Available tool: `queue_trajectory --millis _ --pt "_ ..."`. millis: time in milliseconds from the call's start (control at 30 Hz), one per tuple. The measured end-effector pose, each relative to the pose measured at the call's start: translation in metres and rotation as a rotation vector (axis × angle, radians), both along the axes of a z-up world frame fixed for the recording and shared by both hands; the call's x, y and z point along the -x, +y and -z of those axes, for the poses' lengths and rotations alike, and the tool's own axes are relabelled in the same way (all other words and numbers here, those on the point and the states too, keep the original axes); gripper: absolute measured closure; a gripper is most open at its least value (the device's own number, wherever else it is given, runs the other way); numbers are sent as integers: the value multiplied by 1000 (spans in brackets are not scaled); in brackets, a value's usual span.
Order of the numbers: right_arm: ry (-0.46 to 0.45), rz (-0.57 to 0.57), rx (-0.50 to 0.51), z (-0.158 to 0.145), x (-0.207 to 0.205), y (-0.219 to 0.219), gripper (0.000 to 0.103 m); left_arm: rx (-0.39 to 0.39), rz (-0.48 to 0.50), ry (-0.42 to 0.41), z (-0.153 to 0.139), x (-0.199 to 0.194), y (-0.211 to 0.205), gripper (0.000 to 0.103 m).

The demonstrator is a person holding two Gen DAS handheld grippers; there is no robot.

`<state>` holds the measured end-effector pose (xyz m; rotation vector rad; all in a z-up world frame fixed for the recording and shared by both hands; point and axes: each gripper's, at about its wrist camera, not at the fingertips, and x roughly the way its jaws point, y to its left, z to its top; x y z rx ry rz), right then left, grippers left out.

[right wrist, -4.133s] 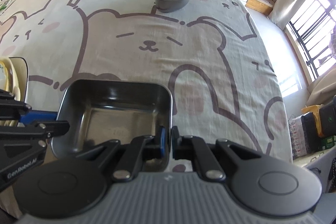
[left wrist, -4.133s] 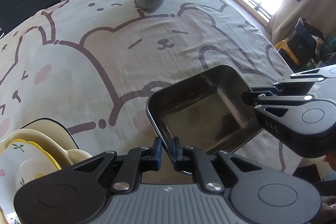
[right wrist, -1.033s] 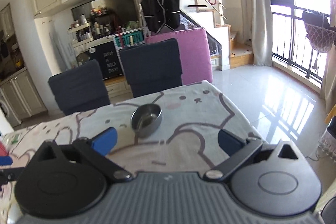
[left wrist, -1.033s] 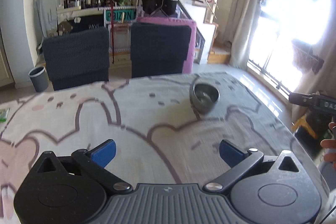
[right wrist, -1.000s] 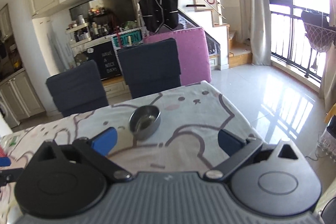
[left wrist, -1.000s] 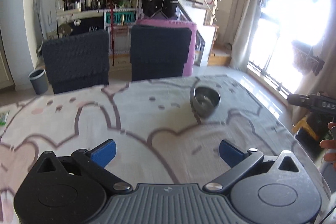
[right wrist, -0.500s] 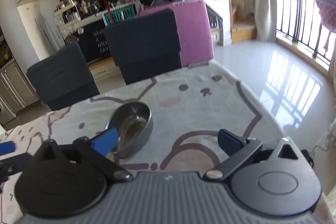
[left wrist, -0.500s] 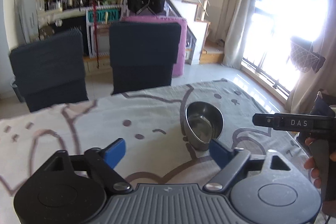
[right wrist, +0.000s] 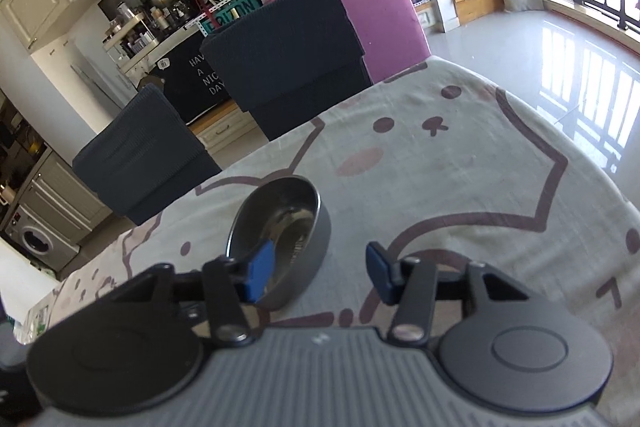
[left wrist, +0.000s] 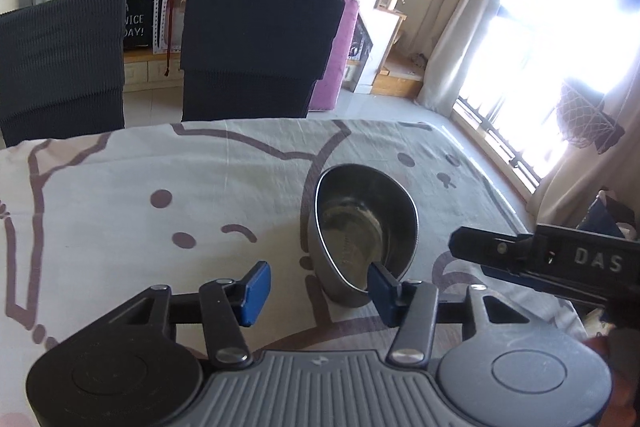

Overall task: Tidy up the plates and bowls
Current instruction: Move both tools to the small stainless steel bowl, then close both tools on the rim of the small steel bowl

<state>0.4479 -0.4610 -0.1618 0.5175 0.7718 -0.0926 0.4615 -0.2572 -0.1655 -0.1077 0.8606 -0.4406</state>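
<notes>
Both grippers straddle opposite rim walls of the round stainless-steel bowl [left wrist: 362, 239] on the bear-print tablecloth [left wrist: 120, 187]; left gripper [left wrist: 316, 287] and right gripper [right wrist: 318, 269] are half-wide, closing, not yet clamped, so each should probably seat its pads squarely before lifting.

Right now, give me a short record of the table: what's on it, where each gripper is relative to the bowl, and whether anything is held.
surface: table with bear-print cloth
object: one metal bowl, upright, looks empty
left gripper: jaws closing, right fingertip over the bowl's near rim, left fingertip outside it; rim not yet pinched
right gripper: jaws closing, left fingertip over the bowl's rim, right fingertip outside; no grip yet
held: nothing
behind table: two dark chairs
</notes>
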Motion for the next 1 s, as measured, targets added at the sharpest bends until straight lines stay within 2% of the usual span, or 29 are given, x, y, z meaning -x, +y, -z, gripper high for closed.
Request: queue_trajectory --millis 133,300,367,400,567,767,900,1000 --pt "-4 15 -12 0 4 -5 47 11 -51 18 6 -8 -4 50" --pt "-12 13 -18 -1 10 -9 47 -36 -84 36 13 -17 -14 64" --pt "-19 11 -7 -2 12 -10 47 -41 -79 39 12 -18 -17 86" --pt "-23 9 0 -3 13 -10 48 -47 -72 40 12 -18 -19 93" --pt "-33 -4 14 -3 14 -9 50 -101 -15 5 6 -13 -26 100" --pt "-28 -31 43 -2 16 -7 50 -156 134 -38 3 0 -24 100" --pt "15 -101 61 3 16 -5 50 -180 281 -81 2 12 -20 100" --pt "63 -165 125 8 16 4 50 -178 312 -76 3 16 -15 100"
